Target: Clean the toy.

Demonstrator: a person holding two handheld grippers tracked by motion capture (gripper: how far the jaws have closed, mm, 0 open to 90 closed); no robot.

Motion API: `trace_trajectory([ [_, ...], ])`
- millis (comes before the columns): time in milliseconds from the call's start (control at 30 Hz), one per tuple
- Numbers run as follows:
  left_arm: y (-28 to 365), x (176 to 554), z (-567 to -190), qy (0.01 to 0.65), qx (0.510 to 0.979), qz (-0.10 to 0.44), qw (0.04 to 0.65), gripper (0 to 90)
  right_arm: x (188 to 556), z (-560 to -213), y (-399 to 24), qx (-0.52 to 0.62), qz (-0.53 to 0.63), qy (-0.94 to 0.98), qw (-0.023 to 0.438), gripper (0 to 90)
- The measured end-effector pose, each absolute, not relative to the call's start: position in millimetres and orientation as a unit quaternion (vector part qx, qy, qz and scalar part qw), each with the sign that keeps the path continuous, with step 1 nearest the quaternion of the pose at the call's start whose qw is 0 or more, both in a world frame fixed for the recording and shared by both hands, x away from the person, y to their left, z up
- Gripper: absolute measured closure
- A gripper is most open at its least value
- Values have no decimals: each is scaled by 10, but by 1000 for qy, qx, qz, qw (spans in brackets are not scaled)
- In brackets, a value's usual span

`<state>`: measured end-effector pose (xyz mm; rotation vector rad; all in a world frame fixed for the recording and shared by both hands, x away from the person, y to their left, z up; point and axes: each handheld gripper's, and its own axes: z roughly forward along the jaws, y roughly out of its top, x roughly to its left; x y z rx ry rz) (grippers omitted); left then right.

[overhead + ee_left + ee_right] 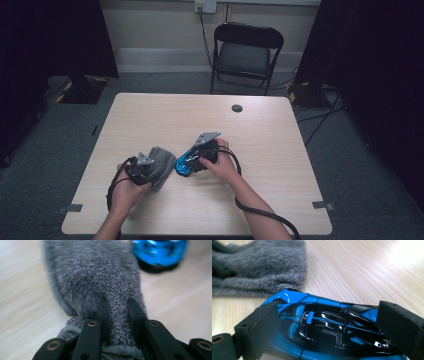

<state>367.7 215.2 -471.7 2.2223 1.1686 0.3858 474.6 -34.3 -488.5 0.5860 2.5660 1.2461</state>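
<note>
A grey knitted cloth (161,159) lies on the wooden table (200,117), left of centre. My left gripper (153,167) is shut on a pinched fold of that cloth (92,272), which stands up between the two black jaws (118,302). A glossy blue and black toy car (183,164) rests on the table just right of the cloth. My right gripper (192,159) reaches over the car (324,327) from the right. Its jaws (327,315) stand wide, one at each end of the car; I see no firm press. The cloth (257,267) lies just beyond the car's nose.
A round dark cable hole (237,108) sits in the table's far edge. A black folding chair (245,50) stands behind the table. Bare tabletop stretches to the far side and to the right. Cables trail from both grippers toward the near edge.
</note>
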Motion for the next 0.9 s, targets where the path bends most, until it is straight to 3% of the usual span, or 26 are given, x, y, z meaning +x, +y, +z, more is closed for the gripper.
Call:
trace_trajectory([
  [367, 1960, 3564, -4747, 427, 831, 61, 351, 768, 4749, -4879, -339, 199, 422, 877, 114, 44],
  [900, 1617, 3431, -4762, 383, 840, 33, 383, 769, 4746, -4885, -340, 201, 425, 875, 115, 43],
])
